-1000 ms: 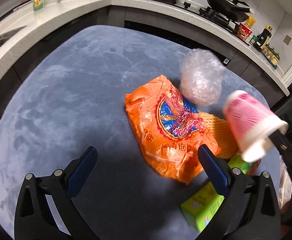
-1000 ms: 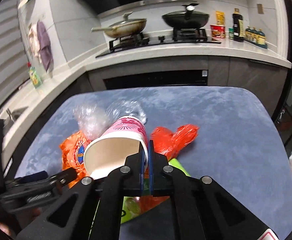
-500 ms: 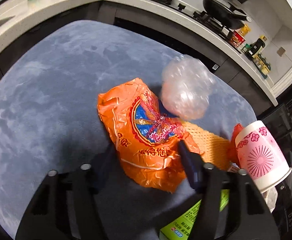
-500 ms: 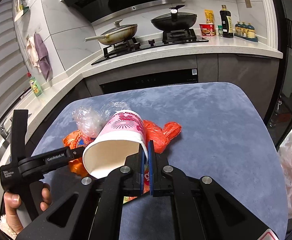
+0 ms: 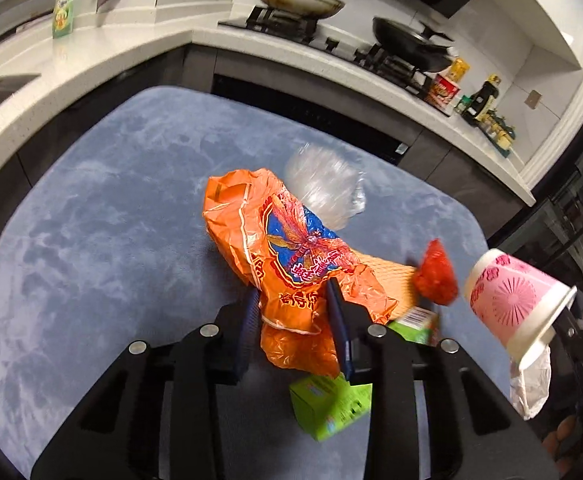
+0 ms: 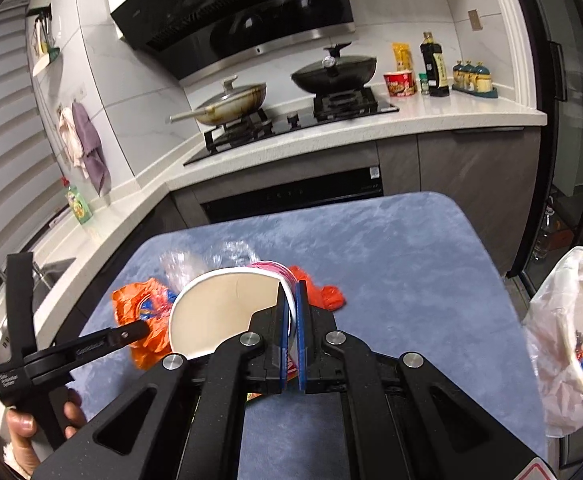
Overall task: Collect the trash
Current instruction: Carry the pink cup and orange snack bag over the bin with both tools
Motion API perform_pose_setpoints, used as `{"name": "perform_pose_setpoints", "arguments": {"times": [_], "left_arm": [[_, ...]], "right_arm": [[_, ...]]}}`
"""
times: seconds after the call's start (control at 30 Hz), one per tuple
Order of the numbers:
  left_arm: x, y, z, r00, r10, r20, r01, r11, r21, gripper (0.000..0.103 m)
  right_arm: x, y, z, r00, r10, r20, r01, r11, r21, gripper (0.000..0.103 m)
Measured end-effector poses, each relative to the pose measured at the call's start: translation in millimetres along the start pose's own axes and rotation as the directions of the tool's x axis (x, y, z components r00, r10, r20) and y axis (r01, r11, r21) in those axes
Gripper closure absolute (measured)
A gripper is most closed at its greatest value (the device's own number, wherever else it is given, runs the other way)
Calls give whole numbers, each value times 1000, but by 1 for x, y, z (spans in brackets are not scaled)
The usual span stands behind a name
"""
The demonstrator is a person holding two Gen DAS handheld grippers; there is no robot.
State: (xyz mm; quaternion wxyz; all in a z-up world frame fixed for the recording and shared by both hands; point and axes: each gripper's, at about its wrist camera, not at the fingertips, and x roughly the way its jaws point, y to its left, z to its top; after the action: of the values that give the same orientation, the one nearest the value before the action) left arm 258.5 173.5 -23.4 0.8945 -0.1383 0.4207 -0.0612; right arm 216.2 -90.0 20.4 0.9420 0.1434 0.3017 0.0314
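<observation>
Left gripper (image 5: 295, 320): jaws closing, now narrowed from wide open onto the lower end of the orange snack bag (image 5: 291, 256); crumpled film bunched between the blue pads, both pads pressing the plastic. Bag tilted up out of the jaws, its top pointing away from the tool and already clear of the blue tabletop (image 5: 91, 220), where earlier lay flat ahead of the open fingers. Grip therefore judged taken, closing not quite finished.

Just beyond the bag's far end: clear plastic wrap (image 5: 323, 188), still on the cloth. Right of the jaws: yellow foam net (image 5: 387, 268), red plastic scrap (image 5: 435, 276). Directly under and slightly right of the tool: green carton (image 5: 331, 404). All untouched.

Right gripper (image 6: 290, 336): fully closed, pinching the wall of the pink paper cup (image 6: 219, 312) at the rim, mouth facing the camera. Cup lifted and carried rightward compared with a second ago. White trash bag (image 6: 571, 340) hanging off the table's right edge, to the right of this tool, mouth open, an orange wrapper visible inside.

Meaning for the task: two items in hand at once, neither yet in the bag. Cup likely first to drop, being nearer. Four pieces left on the table. Risk: thin film slipping from the left pads.
</observation>
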Motion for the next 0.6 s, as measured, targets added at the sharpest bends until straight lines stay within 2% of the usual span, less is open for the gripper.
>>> {"name": "perform_pose_setpoints", "arguments": {"times": [0.17,0.37,0.6], "left_arm": [[-30,-22,-7,999,-32,28,31,998,58,71],[-52,-71,-20,994,-98,37,92,984,151,71],[-57,-154,-44,978,-207,-7,200,937,286,71]], "right_arm": [[-26,-14,7,999,-18,49,17,1000,12,100],[-63,-45,12,992,-59,107,53,997,53,100],[-103,-90,14,979,-135,155,120,988,99,100]]}}
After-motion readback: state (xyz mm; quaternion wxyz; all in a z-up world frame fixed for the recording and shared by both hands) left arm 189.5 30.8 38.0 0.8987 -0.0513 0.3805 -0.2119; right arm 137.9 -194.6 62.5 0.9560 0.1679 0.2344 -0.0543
